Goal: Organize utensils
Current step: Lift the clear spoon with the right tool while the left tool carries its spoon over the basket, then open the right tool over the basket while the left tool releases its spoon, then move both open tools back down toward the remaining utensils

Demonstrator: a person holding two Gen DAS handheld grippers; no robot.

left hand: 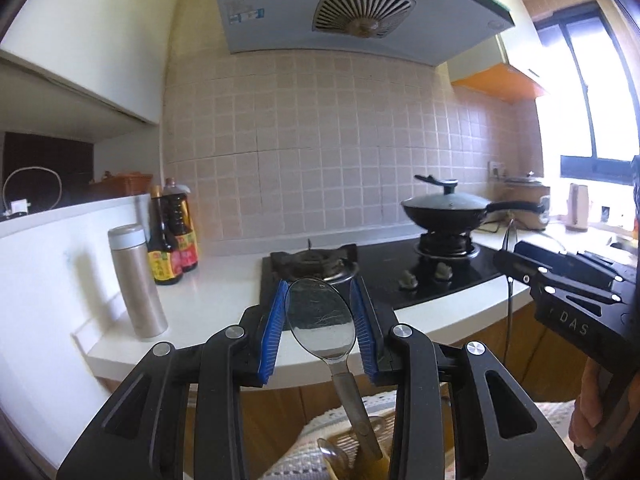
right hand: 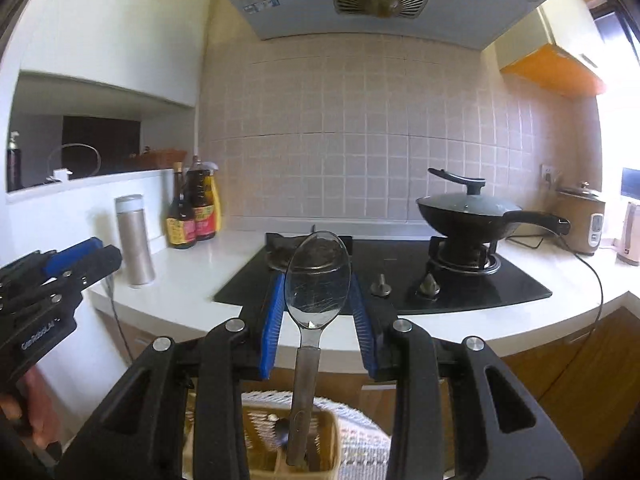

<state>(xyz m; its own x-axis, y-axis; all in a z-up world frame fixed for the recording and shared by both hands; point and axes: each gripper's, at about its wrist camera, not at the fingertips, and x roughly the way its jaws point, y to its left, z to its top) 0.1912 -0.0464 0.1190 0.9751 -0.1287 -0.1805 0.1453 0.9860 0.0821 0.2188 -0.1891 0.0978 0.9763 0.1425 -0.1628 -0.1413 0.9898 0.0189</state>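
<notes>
The left gripper is holding a spoon by its bowl, blue fingers pressing on either edge so the handle is hanging down toward the woven basket below. The right gripper is doing the same with a second spoon, its handle dangling over the basket, where another utensil is already lying. Gripping the bowls likely keeps the handles free to drop in first. Both are hovering in front of the bench beside the stove, judged partway through sorting
</notes>
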